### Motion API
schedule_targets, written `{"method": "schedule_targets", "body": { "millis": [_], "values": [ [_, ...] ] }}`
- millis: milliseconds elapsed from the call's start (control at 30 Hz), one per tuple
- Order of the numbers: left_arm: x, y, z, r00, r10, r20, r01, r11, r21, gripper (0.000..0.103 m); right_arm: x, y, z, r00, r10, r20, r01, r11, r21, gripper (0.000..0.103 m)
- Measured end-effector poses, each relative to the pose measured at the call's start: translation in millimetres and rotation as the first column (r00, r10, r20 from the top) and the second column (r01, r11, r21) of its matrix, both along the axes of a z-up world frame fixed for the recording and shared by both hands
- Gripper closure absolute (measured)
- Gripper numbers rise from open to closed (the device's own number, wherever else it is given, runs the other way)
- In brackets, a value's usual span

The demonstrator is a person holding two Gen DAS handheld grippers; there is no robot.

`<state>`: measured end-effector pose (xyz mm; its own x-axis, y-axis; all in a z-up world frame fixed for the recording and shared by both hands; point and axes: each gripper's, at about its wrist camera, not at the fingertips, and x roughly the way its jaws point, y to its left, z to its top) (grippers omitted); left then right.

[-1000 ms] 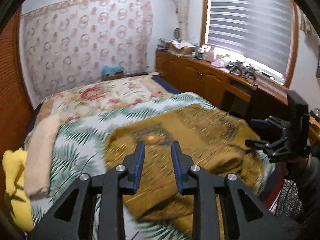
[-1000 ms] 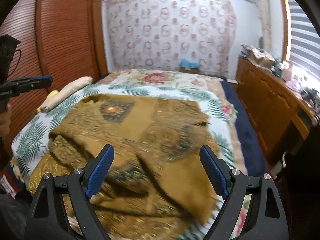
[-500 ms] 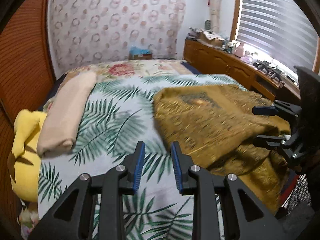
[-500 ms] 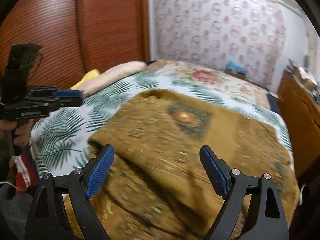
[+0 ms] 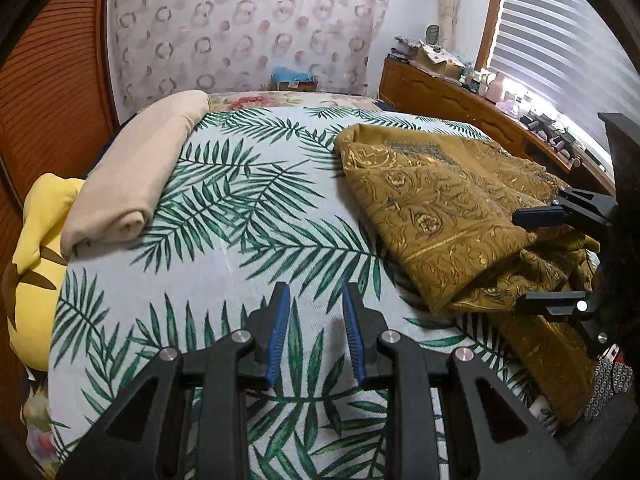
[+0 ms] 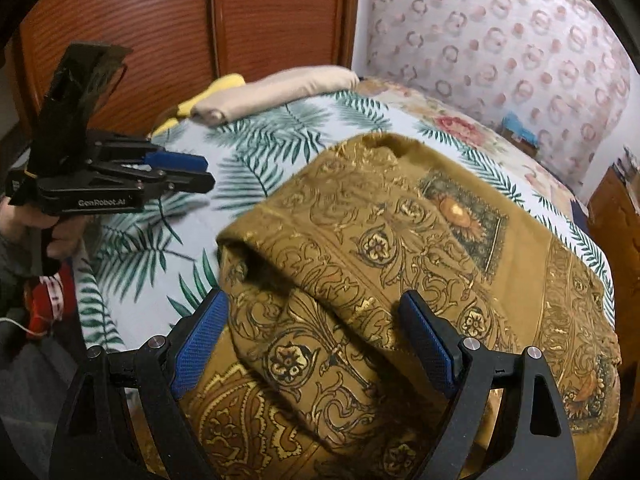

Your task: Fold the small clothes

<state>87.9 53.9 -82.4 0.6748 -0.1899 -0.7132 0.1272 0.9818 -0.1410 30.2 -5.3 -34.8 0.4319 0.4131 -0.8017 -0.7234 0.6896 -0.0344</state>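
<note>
The brown garment is lying rumpled along the bed's right edge. The right hand-held gripper is hovering wide open over its near fold, gripping nothing; the left hand-held gripper is narrowly parted, empty, over bare sheet. Best to pinch separate corners, then spread flat before folding.

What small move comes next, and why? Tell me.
Probably lower the right gripper onto the near fold of the gold cloth and close. Its jaws stand wide open above the rumpled cloth, holding nothing, while the left gripper, narrowly open and empty, is over bare bedspread, away from the cloth.
</note>
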Motion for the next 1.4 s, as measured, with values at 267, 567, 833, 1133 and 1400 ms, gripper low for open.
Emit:
{"method": "schedule_targets", "body": {
  "millis": [267,567,833,1133,1400],
  "values": [
    [3,-3,15,0.998,-0.001,0.057,0.002,1.000,-0.010,0.078,4,-7,-2,1.000,0.016,-0.014,-0.016,1.000,-0.004,0.083],
    [19,-14,29,0.994,-0.026,0.105,0.032,0.998,-0.055,0.078,11,-36,35,0.998,-0.055,0.037,0.050,0.991,0.125,0.099],
    [17,-25,5,0.998,-0.044,0.041,0.047,0.997,-0.065,0.078,42,-78,63,0.970,-0.208,0.126,0.190,0.972,0.138,0.100],
    [-3,-32,-3,0.999,-0.038,0.039,0.040,0.998,-0.043,0.078,81,-135,76,0.915,-0.367,0.170,0.349,0.929,0.124,0.101],
    [-4,-31,3,0.998,-0.031,0.055,0.033,0.998,-0.048,0.078,117,-174,63,0.854,-0.492,0.167,0.492,0.869,0.043,0.101]
  ]
}}
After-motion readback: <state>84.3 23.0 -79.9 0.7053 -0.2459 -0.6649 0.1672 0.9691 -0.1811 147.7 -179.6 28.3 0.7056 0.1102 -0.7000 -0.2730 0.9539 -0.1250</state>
